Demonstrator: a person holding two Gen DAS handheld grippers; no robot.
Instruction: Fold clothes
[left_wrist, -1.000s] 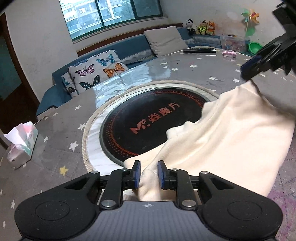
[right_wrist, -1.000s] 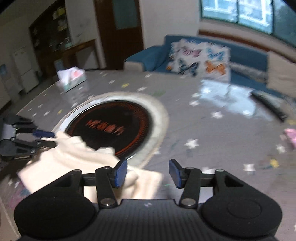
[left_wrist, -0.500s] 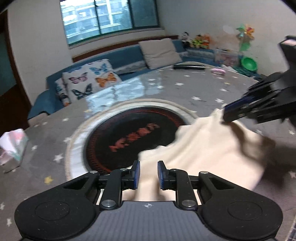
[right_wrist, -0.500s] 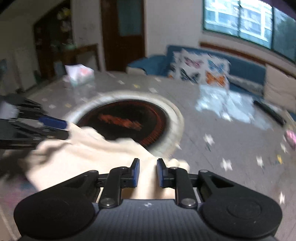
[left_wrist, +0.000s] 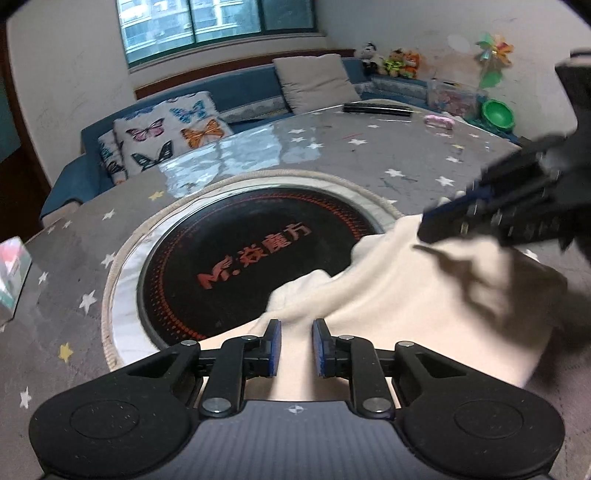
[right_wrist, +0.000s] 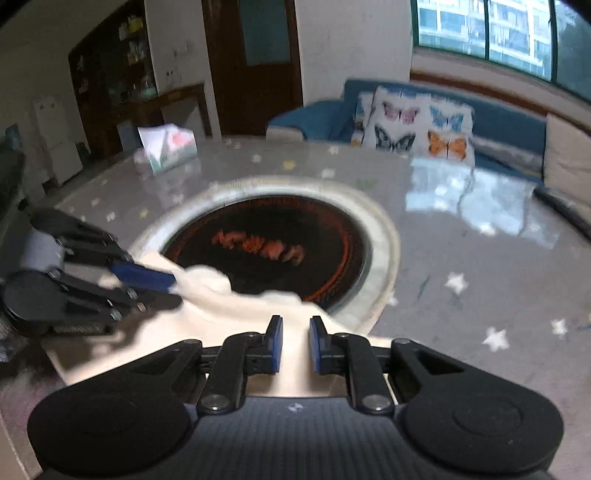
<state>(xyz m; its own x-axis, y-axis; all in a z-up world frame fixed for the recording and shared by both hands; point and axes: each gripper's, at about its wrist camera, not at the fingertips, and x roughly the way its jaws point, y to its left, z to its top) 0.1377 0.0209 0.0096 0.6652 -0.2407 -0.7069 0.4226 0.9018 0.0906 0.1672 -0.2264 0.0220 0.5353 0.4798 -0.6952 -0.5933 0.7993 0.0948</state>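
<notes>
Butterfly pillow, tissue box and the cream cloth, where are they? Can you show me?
Butterfly pillow (left_wrist: 166, 142), left wrist view, on its patterned front.
Tissue box (right_wrist: 171, 147), right wrist view, on its side.
Cream cloth (left_wrist: 424, 314), left wrist view, on its flat middle.

- Daylight enters through the window (left_wrist: 221, 29), leaving the room fairly dim.
- Pale glare lies on the table (left_wrist: 229, 162) below it.
- Right gripper (left_wrist: 424, 225) casts a dark shadow on the cloth (left_wrist: 424, 306).
- Right wrist view is motion-blurred.
- Fisheye bends the edges; corners go black.
</notes>
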